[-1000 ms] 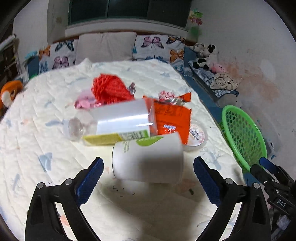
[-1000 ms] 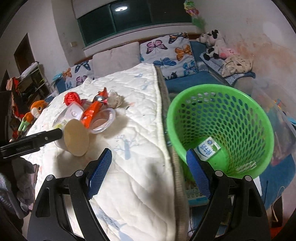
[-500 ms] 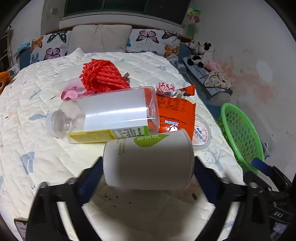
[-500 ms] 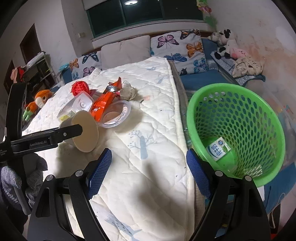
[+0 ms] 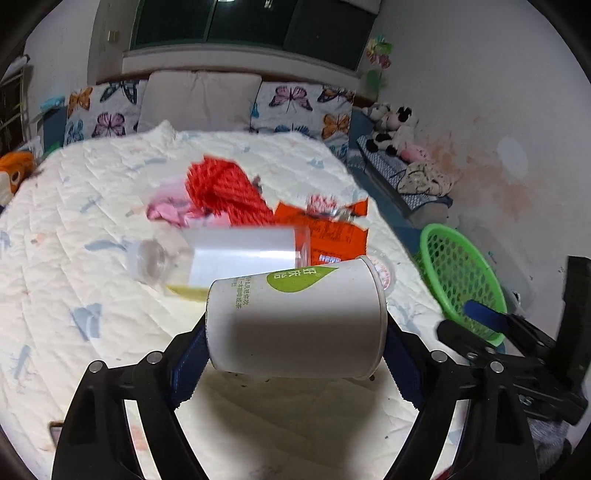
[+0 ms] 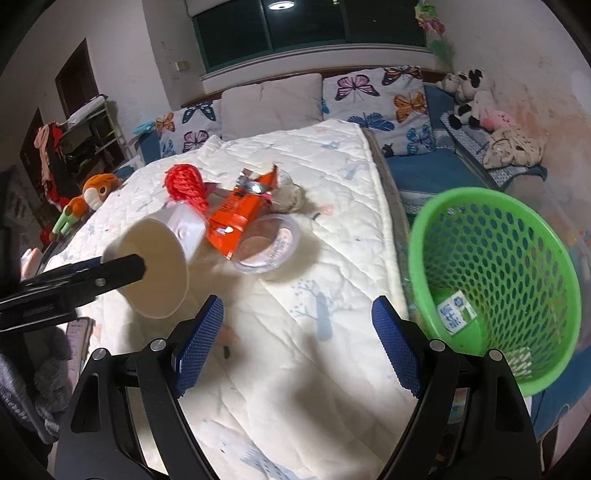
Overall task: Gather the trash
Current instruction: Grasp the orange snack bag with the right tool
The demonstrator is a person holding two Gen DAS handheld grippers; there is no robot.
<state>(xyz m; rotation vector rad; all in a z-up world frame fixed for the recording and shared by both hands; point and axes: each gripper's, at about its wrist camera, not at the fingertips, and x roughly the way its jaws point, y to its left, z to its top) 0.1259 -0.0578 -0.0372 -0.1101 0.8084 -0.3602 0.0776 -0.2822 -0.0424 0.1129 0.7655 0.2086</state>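
My left gripper [image 5: 295,354] clamps the cup [image 5: 295,317] sideways, lifted off the bed [image 5: 74,258] so it can swing to the basket [image 6: 495,280]; my right gripper [image 6: 295,343] hangs spread, holding nothing.

You have a white quilted mattress cover [image 6: 332,206] spread over the bed, printed with small pale blue trees. At its head, a plain grey pillow [image 5: 199,99] sits between two butterfly-print pillows [image 5: 303,107]. To your right, along the stained wall [image 5: 491,162], a black-and-white plush cow [image 6: 465,92] rests on a blue bench beside a pink soft toy [image 6: 496,118] and a crumpled spotted cloth [image 6: 513,147]. An orange plush toy [image 6: 86,197] lies at the bed's left edge. A dark window [image 6: 306,22] runs above the pillows, and a cluttered shelf [image 6: 74,136] stands by the left wall.
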